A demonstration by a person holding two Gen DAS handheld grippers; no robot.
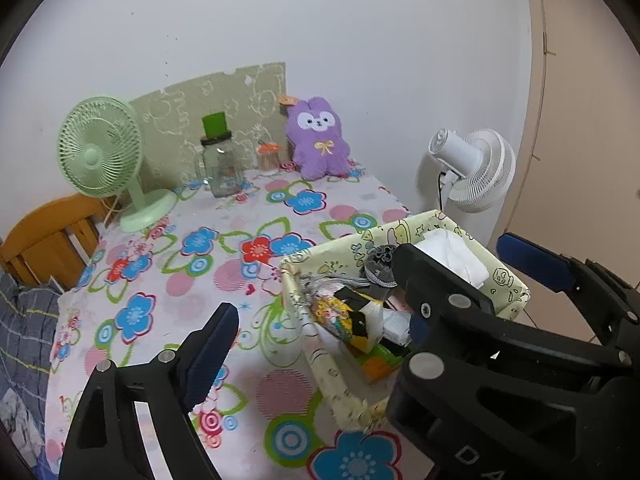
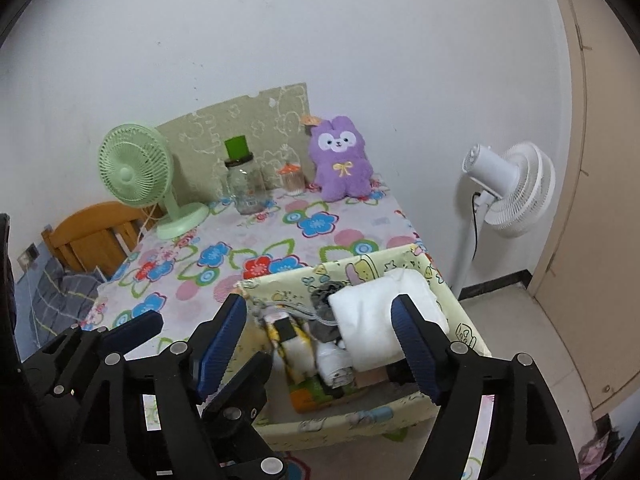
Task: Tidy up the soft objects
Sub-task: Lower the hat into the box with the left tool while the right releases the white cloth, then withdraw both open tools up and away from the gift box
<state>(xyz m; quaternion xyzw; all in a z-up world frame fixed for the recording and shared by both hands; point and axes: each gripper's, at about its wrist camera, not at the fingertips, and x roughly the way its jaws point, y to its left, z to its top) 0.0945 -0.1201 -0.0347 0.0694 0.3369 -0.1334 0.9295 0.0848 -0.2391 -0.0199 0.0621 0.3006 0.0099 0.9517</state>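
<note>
Most soft things, a white cloth (image 2: 380, 320) among them, are sitting in the box (image 2: 460, 312); both claws (image 1: 316, 316) (image 2: 324, 332) are hovering apart over it, while the plush (image 2: 342, 160) is waiting far behind the box.

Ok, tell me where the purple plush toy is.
The purple plush toy sits upright at the table's far end against the wall, just right of the small orange-lidded jar, in both wrist views.

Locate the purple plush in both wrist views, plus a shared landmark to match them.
Left wrist view: the purple plush stands upright at the far end of the floral table, just right of centre, against the wall.
Right wrist view: the purple plush sits at the same far end, centre-right, upper half.
Shared landmark: the green desk fan at far left, with the glass jar between fan and plush.
</note>
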